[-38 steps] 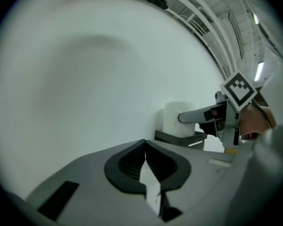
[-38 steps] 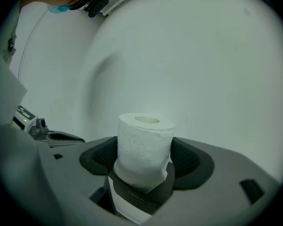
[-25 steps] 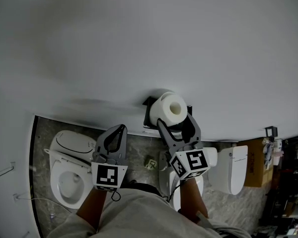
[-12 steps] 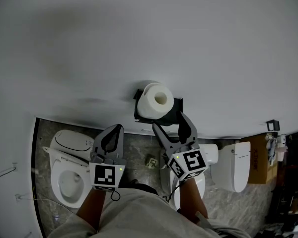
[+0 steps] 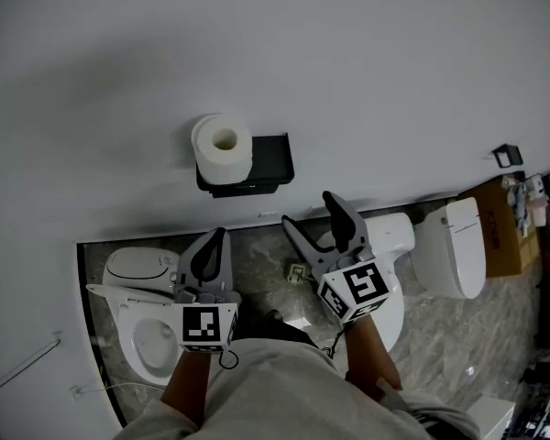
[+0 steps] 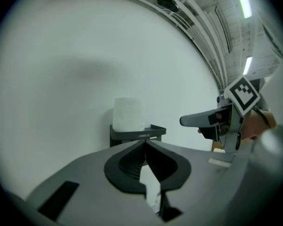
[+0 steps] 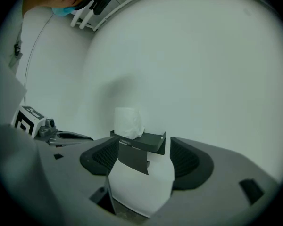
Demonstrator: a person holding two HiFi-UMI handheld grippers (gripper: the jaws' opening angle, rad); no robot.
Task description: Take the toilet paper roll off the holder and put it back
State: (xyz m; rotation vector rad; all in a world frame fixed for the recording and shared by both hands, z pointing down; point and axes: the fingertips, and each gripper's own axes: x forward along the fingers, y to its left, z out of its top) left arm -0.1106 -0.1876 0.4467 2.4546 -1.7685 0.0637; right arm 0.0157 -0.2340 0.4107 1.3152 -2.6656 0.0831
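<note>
A white toilet paper roll (image 5: 224, 148) stands upright on the left end of a black wall-mounted holder (image 5: 269, 161). My right gripper (image 5: 319, 227) hangs open and empty below and to the right of the holder, well apart from it. Lower left, my left gripper (image 5: 212, 249) is shut on nothing. The left gripper view has the roll (image 6: 128, 114) on the holder (image 6: 142, 133) beyond my closed left gripper (image 6: 145, 144). In the right gripper view the roll (image 7: 128, 121) and the holder (image 7: 146, 141) lie ahead of my right gripper (image 7: 145, 157), not between its jaws.
A white wall fills most of the view. On the marble floor stand a toilet with a raised lid (image 5: 136, 312), a second toilet (image 5: 391, 235) and a third (image 5: 451, 247). A cardboard box (image 5: 502, 229) sits at the right. A small black hook (image 5: 502, 155) is on the wall.
My right gripper, close around the roll a second ago, has drawn back and down. The roll stays on the holder. The left gripper has kept its place.
</note>
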